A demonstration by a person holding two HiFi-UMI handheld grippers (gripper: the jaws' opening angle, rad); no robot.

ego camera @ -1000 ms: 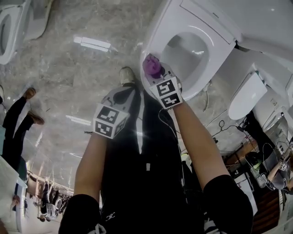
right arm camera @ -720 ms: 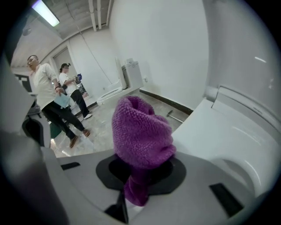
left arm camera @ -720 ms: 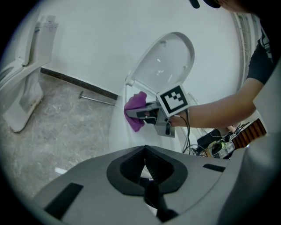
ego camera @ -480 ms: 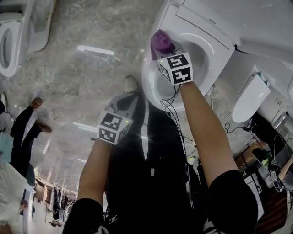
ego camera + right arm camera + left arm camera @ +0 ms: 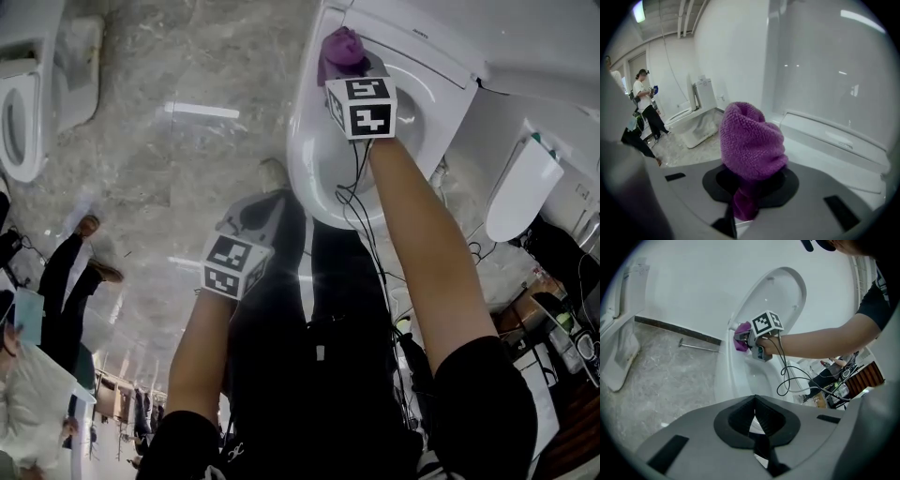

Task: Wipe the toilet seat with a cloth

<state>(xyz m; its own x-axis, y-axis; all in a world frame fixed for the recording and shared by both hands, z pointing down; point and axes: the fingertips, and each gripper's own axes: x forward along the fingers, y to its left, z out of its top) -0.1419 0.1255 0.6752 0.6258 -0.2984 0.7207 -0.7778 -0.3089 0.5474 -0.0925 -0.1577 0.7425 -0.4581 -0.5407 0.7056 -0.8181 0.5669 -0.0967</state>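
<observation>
The white toilet seat (image 5: 309, 122) rings the bowl at the top of the head view, with its lid (image 5: 783, 291) raised. My right gripper (image 5: 349, 77) is shut on a bunched purple knitted cloth (image 5: 342, 49), which rests on the seat's far left rim near the hinge. The right gripper view has the cloth (image 5: 751, 140) bulging out of that gripper (image 5: 745, 199) over the white rear of the seat (image 5: 825, 136). My left gripper (image 5: 255, 214) hangs back over the floor, short of the bowl. Its jaws (image 5: 754, 420) are shut and empty.
Another toilet (image 5: 23, 103) stands on the marble floor at the far left, and a white fixture (image 5: 520, 187) at the right. Black cables (image 5: 375, 234) trail from the right gripper. People stand at the left (image 5: 75, 272). A wall rises behind the toilet.
My right gripper has carried the purple cloth along the seat's left rim, from the near front edge to the back by the hinge. The left gripper has stayed about where it was.
</observation>
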